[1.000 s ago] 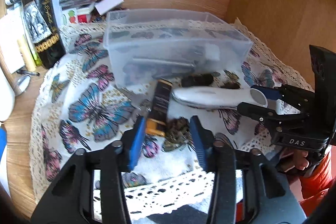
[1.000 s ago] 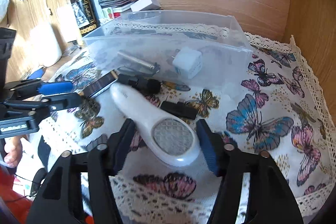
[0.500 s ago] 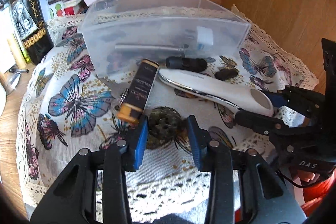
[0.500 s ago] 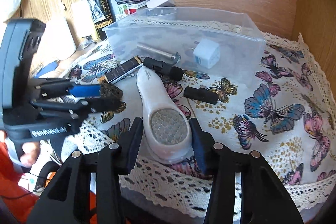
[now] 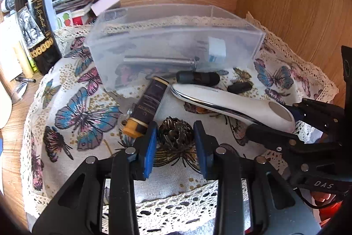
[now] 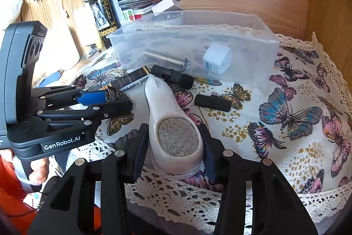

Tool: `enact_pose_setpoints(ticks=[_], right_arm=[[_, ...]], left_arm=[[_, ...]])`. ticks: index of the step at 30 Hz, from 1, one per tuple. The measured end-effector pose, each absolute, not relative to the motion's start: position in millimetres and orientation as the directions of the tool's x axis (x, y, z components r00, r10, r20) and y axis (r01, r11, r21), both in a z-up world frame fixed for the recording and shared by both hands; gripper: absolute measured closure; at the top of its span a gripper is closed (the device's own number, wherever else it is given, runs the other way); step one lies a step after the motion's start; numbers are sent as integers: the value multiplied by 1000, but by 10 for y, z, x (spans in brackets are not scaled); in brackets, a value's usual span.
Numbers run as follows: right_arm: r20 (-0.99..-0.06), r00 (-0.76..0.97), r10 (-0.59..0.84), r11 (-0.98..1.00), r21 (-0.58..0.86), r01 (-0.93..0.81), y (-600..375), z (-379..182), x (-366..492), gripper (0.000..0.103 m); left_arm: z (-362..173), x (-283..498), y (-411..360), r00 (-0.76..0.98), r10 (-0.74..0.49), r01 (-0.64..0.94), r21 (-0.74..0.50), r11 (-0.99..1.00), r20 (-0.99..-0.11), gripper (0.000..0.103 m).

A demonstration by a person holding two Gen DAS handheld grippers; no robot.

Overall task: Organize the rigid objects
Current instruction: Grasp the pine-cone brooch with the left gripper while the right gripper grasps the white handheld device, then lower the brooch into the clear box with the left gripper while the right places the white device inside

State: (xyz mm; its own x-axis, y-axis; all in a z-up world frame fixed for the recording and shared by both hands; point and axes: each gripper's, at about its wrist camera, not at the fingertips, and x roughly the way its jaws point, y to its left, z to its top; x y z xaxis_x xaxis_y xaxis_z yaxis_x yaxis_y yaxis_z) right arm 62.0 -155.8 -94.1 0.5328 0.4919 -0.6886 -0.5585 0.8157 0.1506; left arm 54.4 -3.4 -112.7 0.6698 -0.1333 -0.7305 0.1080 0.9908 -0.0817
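Observation:
A clear plastic bin (image 5: pixel 176 36) (image 6: pixel 253 36) stands on the butterfly cloth and holds a metal rod (image 6: pixel 165 57) and a white plug adapter (image 6: pixel 217 58). My left gripper (image 5: pixel 176 142) is shut on a dark wire scrubber ball (image 5: pixel 173 136), which rests on the cloth. My right gripper (image 6: pixel 175 147) is shut on the wide head of a white handheld device (image 6: pixel 171 124) (image 5: pixel 231 102). In front of the bin lie a dark box with a gold end (image 5: pixel 147 107), a black cylinder (image 6: pixel 173 76) and a small black stick (image 6: pixel 212 101).
A wine bottle (image 6: pixel 102 10), papers and small boxes (image 6: pixel 154 3) stand at the back left. Wooden walls close the back and the right side. The lace edge of the cloth (image 6: pixel 198 197) hangs over the table's front edge.
My left gripper moved in over the scrubber ball and closed on it. My right gripper closed on the white device's head. Both views drew nearer to the table.

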Motion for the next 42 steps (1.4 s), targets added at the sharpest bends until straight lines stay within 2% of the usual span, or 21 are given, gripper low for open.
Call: enact_pose_setpoints(ticks=[10, 24, 42], right_arm=[[-579, 640, 505, 828, 114, -550, -1679, -482, 533, 63], [-463, 739, 490, 855, 89, -511, -1781, -2, 743, 64], [-300, 844, 445, 884, -2, -467, -1728, 614, 1206, 64]], left_arm=[[-764, 422, 50, 761, -132, 101, -86, 991, -635, 70], [-371, 524, 150, 817, -157, 113, -113, 987, -554, 71], [-130, 1008, 361, 834, -141, 93, -116, 989, -533, 71]])
